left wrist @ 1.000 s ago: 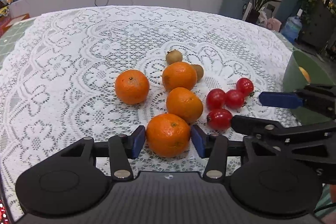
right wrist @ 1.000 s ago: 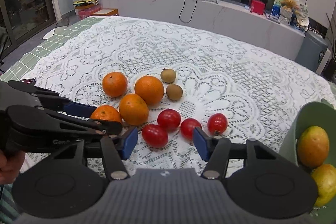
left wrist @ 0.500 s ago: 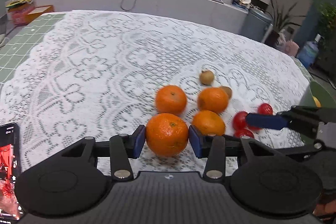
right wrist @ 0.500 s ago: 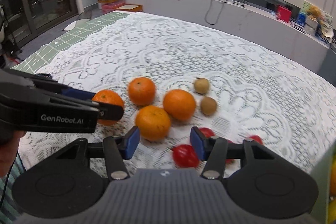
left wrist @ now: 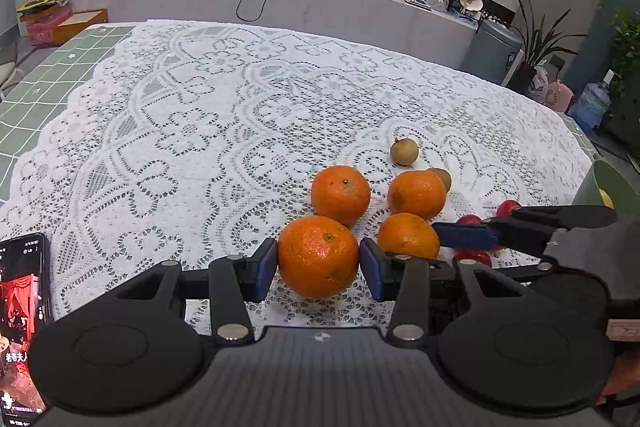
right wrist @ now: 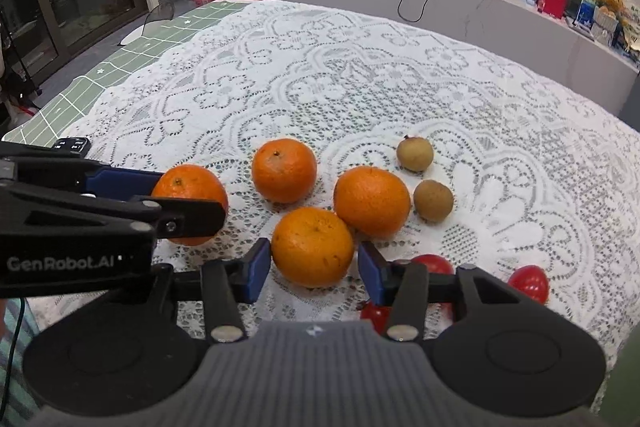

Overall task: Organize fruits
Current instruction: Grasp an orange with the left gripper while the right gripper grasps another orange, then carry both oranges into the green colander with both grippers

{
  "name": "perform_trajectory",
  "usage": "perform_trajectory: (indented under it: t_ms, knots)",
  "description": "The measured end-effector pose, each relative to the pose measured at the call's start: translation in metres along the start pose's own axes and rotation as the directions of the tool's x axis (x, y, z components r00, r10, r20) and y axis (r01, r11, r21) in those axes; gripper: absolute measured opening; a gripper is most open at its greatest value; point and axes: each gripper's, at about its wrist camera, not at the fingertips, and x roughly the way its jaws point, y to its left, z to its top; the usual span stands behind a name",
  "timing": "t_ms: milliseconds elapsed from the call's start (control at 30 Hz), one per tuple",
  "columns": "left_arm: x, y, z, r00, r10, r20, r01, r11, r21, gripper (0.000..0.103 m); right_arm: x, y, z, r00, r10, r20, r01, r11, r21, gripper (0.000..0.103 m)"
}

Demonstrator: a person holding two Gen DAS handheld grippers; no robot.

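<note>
Two mandarins are being taken at once. The left gripper (left wrist: 319, 269) is sitting clamped on the leftmost mandarin (left wrist: 318, 256), both blue pads pressed to its sides; a second ago that fruit lay at the near end of the cluster, and it is now standing clear to the left of the others, which suggests it is already carried. The right gripper (right wrist: 314, 270) has shifted left, away from the cherry tomatoes (right wrist: 528, 283) it was over a second ago, and is now straddling the nearest mandarin (right wrist: 313, 247) of the remaining three. Its jaws have just been closing around that fruit, and a thin gap is still showing on the right side, so I judge it not yet gripped.

To the right, two small brown fruits (right wrist: 433, 200) are lying beside the mandarins, and the green bowl (left wrist: 612, 183) is standing at the table's right edge with yellowish fruit inside. A phone (left wrist: 22, 323) is lying at the near left corner. The lace tablecloth (left wrist: 192, 131) is lying bare toward the far and left edges, leaving open room there, while the way rightward to the bowl is passing over the tomatoes and the other gripper.
</note>
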Motion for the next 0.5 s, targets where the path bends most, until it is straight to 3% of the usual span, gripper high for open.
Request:
perform_trajectory:
  t_ms: [500]
  knots:
    - [-0.020,-0.012,0.002,1.000,0.025,0.011,-0.025,0.999,0.023,0.051,-0.043,0.002,-0.014,0.999,0.017,0.048,-0.016,0.999,-0.033,0.042]
